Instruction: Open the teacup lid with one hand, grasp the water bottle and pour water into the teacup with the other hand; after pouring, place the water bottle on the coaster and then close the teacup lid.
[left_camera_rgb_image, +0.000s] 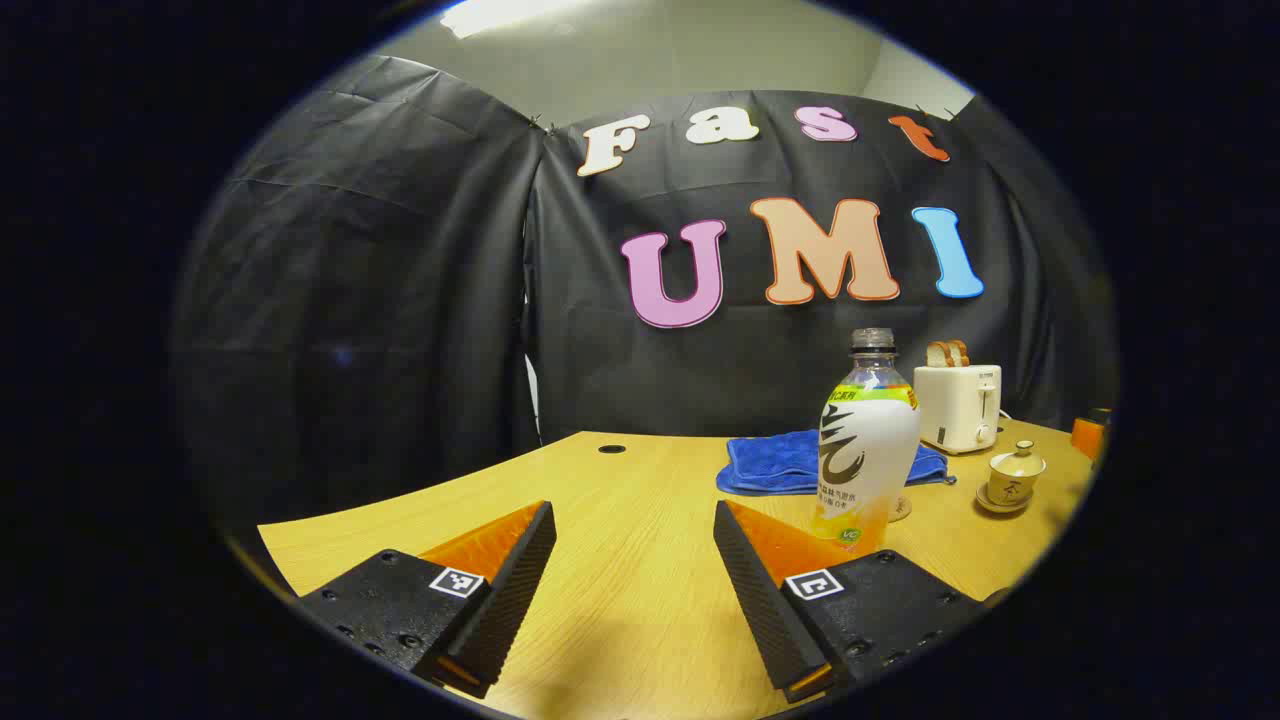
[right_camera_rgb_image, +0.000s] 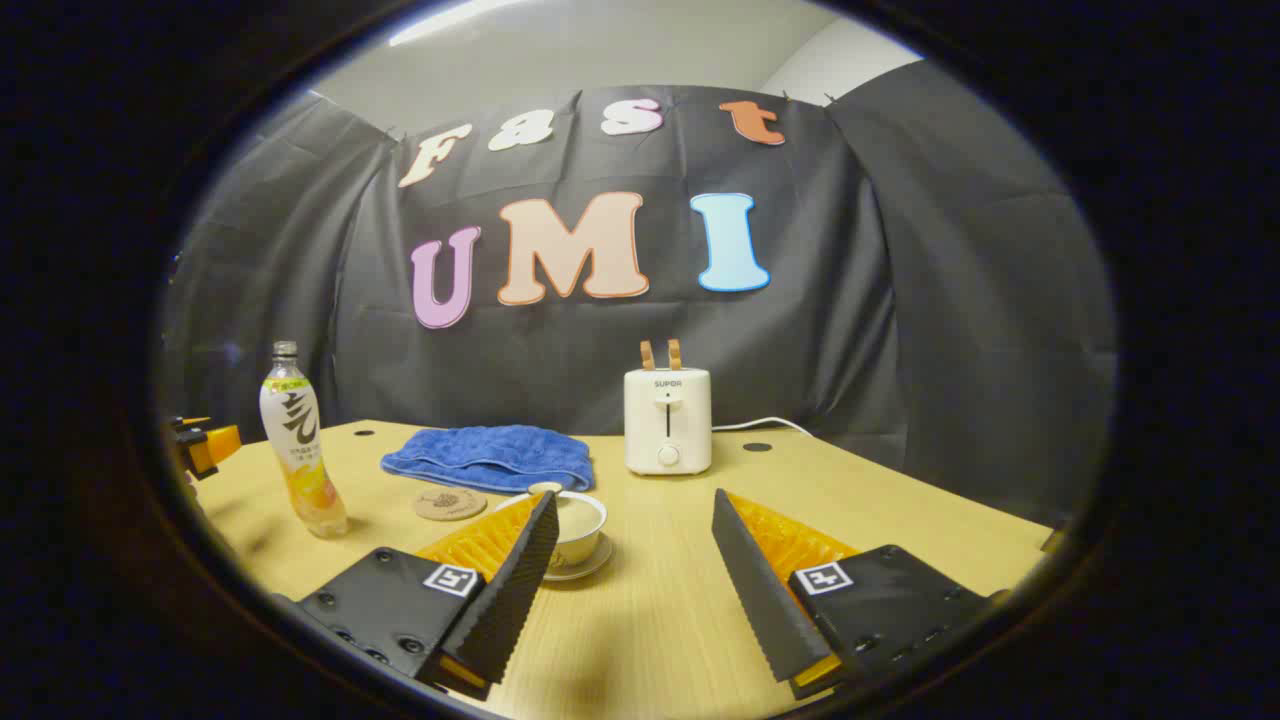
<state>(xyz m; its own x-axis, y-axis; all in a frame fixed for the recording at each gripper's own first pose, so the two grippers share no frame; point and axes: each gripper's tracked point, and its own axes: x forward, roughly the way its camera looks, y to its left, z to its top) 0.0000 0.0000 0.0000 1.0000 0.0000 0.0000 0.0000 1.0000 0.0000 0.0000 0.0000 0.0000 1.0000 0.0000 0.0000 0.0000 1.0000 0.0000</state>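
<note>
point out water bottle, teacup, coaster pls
water bottle (left_camera_rgb_image: 866, 450): left gripper view, on the label at mid-body.
teacup (left_camera_rgb_image: 1015, 476): left gripper view, on the cup's side wall below the lid.
coaster (right_camera_rgb_image: 450, 503): right gripper view, on its round top face.

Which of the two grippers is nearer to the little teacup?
The right. The teacup sits just past the right gripper, partly behind one finger. From the left gripper it is far off to the right, beyond the water bottle.
</note>
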